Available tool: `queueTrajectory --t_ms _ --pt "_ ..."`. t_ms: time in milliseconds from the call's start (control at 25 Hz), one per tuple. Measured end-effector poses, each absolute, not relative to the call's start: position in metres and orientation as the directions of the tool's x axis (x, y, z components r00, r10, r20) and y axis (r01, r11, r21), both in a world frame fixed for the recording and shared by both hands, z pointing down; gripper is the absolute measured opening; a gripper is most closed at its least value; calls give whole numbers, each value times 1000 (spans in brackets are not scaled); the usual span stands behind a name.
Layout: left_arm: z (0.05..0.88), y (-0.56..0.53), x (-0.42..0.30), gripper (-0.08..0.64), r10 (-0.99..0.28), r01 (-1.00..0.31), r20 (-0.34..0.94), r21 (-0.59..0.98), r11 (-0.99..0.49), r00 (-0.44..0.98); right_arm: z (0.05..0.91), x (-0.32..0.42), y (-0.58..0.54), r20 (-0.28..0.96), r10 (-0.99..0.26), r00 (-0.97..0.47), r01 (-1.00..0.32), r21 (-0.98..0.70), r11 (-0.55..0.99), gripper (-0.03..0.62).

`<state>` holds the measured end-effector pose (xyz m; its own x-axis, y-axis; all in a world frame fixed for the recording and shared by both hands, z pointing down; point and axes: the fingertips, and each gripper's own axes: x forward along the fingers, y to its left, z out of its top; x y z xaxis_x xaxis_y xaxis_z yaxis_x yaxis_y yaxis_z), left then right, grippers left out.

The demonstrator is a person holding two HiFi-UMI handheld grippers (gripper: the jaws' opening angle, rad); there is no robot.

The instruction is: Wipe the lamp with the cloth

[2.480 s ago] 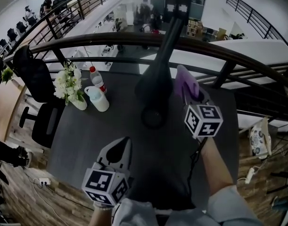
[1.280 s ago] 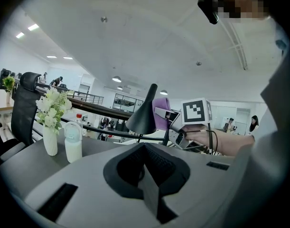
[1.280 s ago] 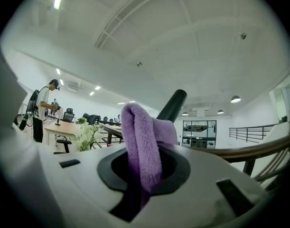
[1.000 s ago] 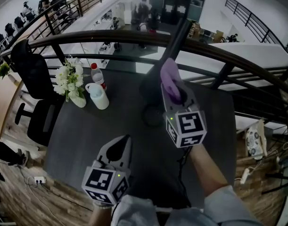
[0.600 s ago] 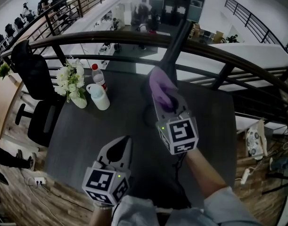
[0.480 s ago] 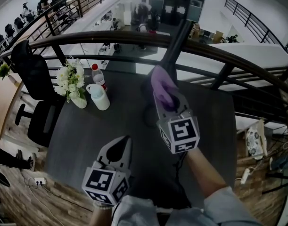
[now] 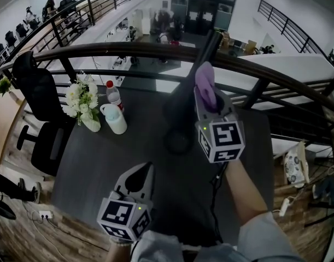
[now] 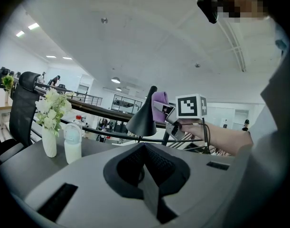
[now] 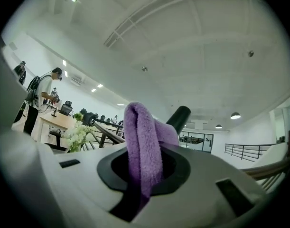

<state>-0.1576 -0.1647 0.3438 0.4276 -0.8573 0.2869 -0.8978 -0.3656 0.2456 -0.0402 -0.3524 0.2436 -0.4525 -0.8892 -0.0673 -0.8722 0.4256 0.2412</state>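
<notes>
We have the right hand-held gripper [image 7: 208, 98] clamped on the purple cloth [image 7: 204, 79], which stands up out of its jaws as a thick folded wad. The cloth sits against or just beside the black lamp [image 7: 179, 101], up where the cone shade narrows into the slanted neck; from the left gripper view it looks pressed to the top of the shade, though we cannot confirm contact. The lamp stands on the dark bench [image 7: 112, 162], its round base near the middle, well apart from the vase of flowers [image 7: 82, 103], the white jug [image 7: 115, 119] and the bottle [image 7: 113, 91] at the far left. Our left hand-held gripper [image 7: 138, 180] hangs low over the near part of the bench with its jaws together and nothing between them. We judge the cloth to be soft, light and springy, so it should wrap around the shade under light pressure, and the grip low on the fold leaves plenty of free pile to rub with. The lamp looks stiff but top-heavy on a slim neck, so hard sideways strokes could rock or slide it. If it shifts, we would steady it at the base or lower stem with the free gripper.
</notes>
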Motion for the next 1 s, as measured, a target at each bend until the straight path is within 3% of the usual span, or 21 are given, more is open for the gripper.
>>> queueTrajectory --t_ms 600,1000 --pt "342 -169 -167 12 -868 -901 266 238 -362 419 183 -35 -391 -126 -905 -406 -830 465 307 51" --pt "342 -167 -164 12 -860 -893 263 240 -380 436 202 -100 -390 -7 -884 -467 -692 625 361 51"
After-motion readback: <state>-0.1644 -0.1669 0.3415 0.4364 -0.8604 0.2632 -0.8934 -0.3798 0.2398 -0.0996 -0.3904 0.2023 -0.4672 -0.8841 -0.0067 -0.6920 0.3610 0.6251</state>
